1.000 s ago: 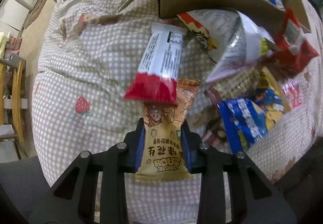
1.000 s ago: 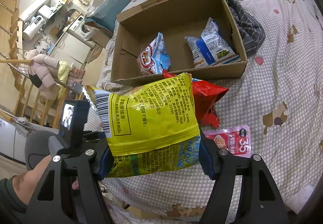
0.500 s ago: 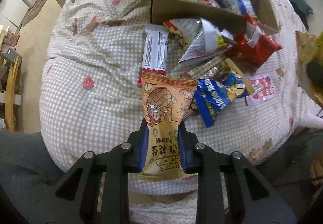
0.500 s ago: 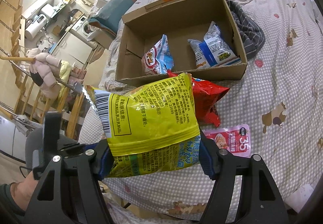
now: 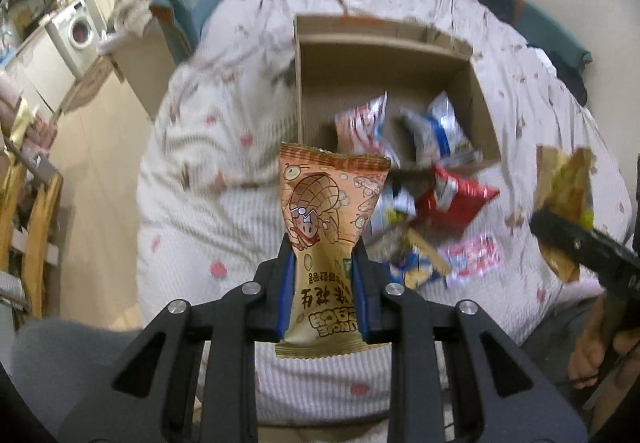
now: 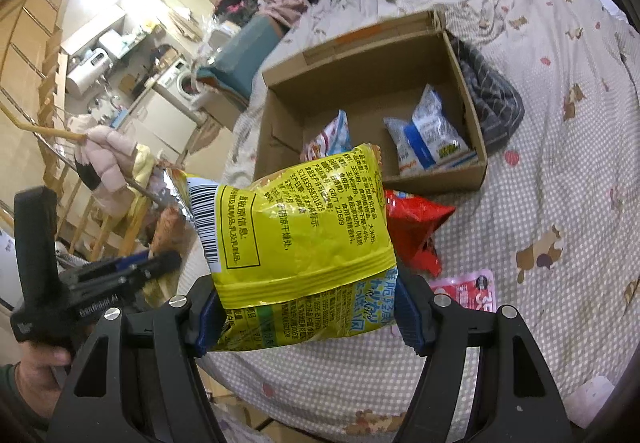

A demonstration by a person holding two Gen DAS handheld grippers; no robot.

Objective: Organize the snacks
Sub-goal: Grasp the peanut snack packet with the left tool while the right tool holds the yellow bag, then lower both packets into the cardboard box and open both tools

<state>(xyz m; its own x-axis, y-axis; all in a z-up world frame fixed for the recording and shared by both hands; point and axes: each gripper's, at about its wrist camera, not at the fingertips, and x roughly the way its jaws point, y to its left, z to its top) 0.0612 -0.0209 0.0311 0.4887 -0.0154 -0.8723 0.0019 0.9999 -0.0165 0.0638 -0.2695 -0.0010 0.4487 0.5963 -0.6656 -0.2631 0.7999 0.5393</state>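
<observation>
The left gripper (image 5: 322, 297) clamped an orange peanut packet (image 5: 328, 243) upright above the bed's (image 5: 208, 211) near edge. The right gripper (image 6: 308, 313) pinched a yellow snack bag (image 6: 296, 239), held up off the bed too. Just beyond, loose on the bedspread, a red packet (image 6: 412, 231) lay against the front wall of the cardboard box (image 6: 436, 183), a pink sachet (image 6: 472, 289) nearer the edge. Farther in, the box held a blue-and-white bag (image 6: 426, 135) and a red-and-white bag (image 5: 362, 125).
</observation>
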